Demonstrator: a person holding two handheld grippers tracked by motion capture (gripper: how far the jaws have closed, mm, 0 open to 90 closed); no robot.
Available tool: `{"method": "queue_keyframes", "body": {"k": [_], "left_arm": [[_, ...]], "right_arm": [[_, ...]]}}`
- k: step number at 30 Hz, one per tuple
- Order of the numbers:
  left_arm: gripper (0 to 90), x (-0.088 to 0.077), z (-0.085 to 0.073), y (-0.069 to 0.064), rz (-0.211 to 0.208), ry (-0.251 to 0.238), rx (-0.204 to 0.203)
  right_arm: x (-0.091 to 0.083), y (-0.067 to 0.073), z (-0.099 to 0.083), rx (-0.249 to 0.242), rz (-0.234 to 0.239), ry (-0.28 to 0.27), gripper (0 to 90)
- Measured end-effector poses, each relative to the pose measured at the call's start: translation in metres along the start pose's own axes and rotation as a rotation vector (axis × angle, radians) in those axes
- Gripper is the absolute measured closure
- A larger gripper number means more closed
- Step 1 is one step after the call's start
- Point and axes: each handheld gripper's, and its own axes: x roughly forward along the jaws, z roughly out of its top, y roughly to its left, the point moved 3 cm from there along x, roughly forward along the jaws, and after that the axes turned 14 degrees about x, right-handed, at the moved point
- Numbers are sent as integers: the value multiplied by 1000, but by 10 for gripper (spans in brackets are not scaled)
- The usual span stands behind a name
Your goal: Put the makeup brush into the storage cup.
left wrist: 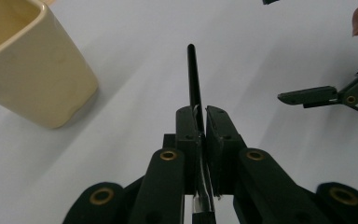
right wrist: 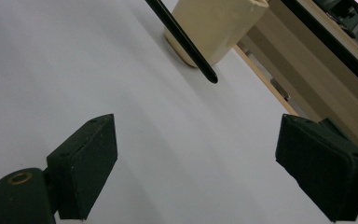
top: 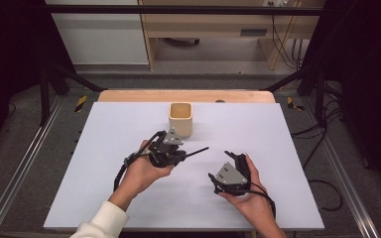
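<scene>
A wide white surface [top: 104,188] is laid over a wooden table, and near its far middle a cream, square-mouthed cup [top: 181,119] is stood upright. Nearer the person, just in front of the cup and slightly to its left, the left claw [top: 181,154] is seen clenched on a thin black pen [top: 197,150], which is gripped near one end so that most of its length sticks out level toward the right. In the left gripper view the pen is pinched between the two pads, with the cup off to the left and apart from the pen tip. The right claw [top: 233,157] is held to the right of the pen, released, with nothing between its pads; in the right gripper view its two pads stand wide apart and the pen tip [right wrist: 209,75] is seen beyond them, in front of the cup.

The pen appears meant for the cup, and several faults are judged possible. Because the pen is grasped far from its middle, it could pivot or slip if it is knocked. If it is tilted too late, the cup's rim could be struck and the light cup tipped. If a handover is attempted, a premature release could let the pen drop onto the surface and roll away.
</scene>
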Motion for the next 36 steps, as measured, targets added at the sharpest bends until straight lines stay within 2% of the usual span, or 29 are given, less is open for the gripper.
{"method": "queue_keyframes", "body": {"k": [3,4,11,15,18,19,21,22,25,36], "left_arm": [[838,-3,-1,1,-1,8,3],[838,-3,-1,1,1,3,-7],[838,-4,-2,0,-12,18,7],[838,-3,0,-3,-27,21,19],[838,-2,1,-5,-34,20,20],[838,-1,2,-6,-44,24,29],[838,0,3,-7,-44,23,32],[838,1,4,-9,-50,14,20],[838,1,5,-11,-61,20,38],[838,4,7,-14,-71,18,43]], "right_arm": [[1,2,5,-8,19,-6,204],[2,3,8,-21,28,-12,222],[2,3,18,-59,27,-42,256],[7,7,22,-115,34,-48,296],[11,10,24,-129,37,-60,307],[13,12,25,-151,39,-53,327],[14,13,25,-157,40,-55,337],[15,14,26,-162,41,-55,346],[18,16,26,-170,55,-51,399],[21,20,26,-197,74,-50,490]]}}
